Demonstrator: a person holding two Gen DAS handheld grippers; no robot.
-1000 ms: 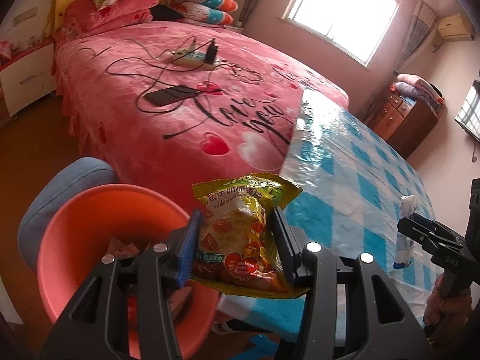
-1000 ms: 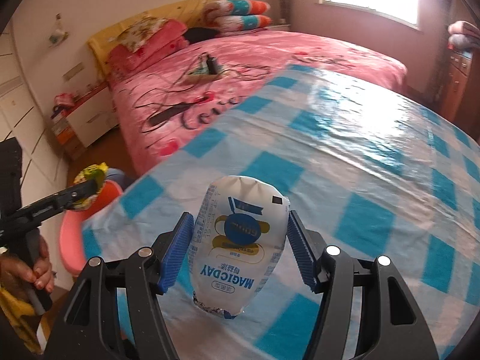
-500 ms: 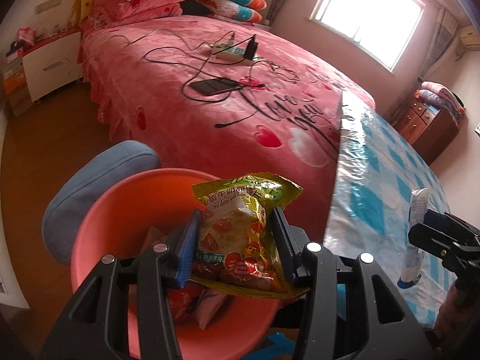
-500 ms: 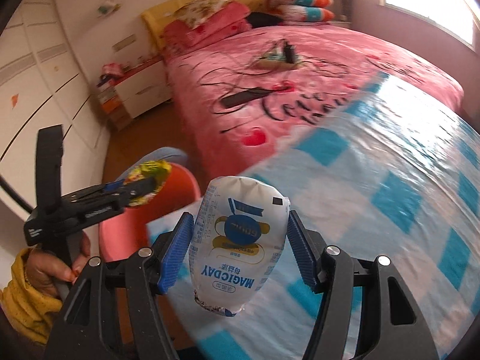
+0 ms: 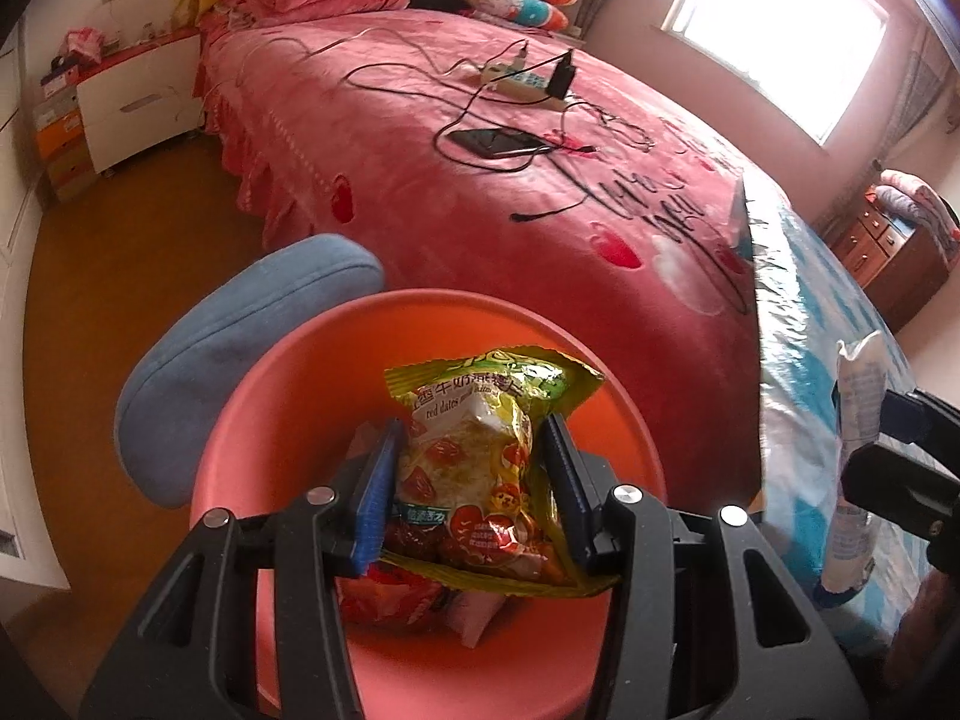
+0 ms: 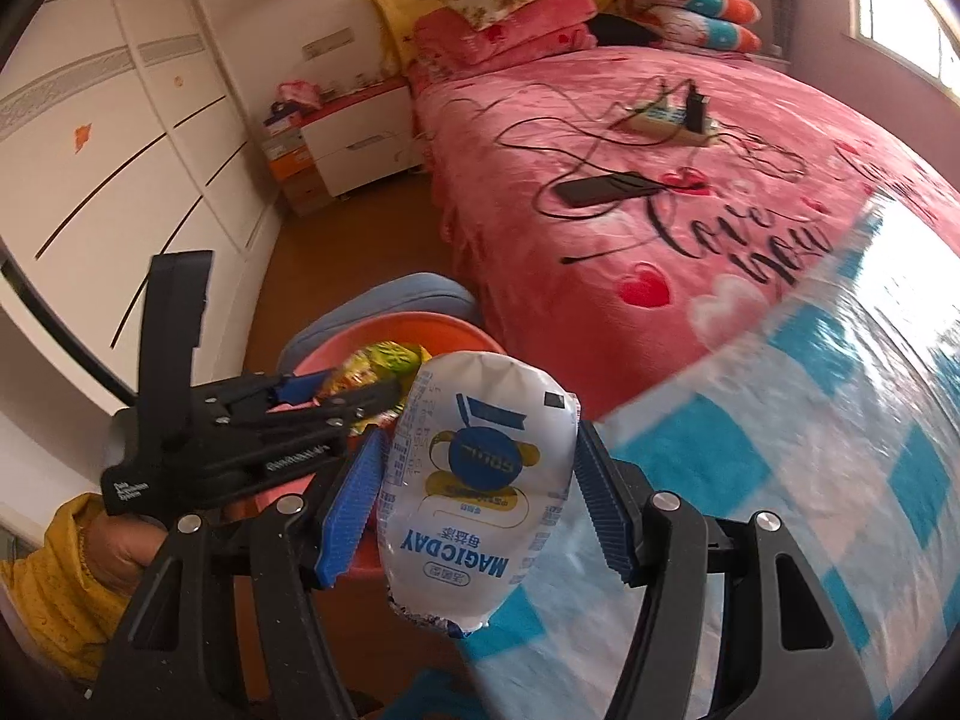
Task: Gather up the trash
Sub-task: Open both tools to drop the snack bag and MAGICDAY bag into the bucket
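Left wrist view: left claw (image 5: 471,495) pinches snack bag (image 5: 474,468) directly over orange bin (image 5: 288,420) beside the surface's edge; spread the jaws only while centred above the rim. Right claw (image 6: 477,501) clamps milk pouch (image 6: 477,480), near bin; drop second, avoid collision.

The left gripper (image 5: 471,483) clamps a yellow snack bag (image 5: 480,468). Directly below it sits an orange bin (image 5: 288,420) holding wrappers (image 5: 390,597). A pink bed (image 5: 480,180) lies beyond.
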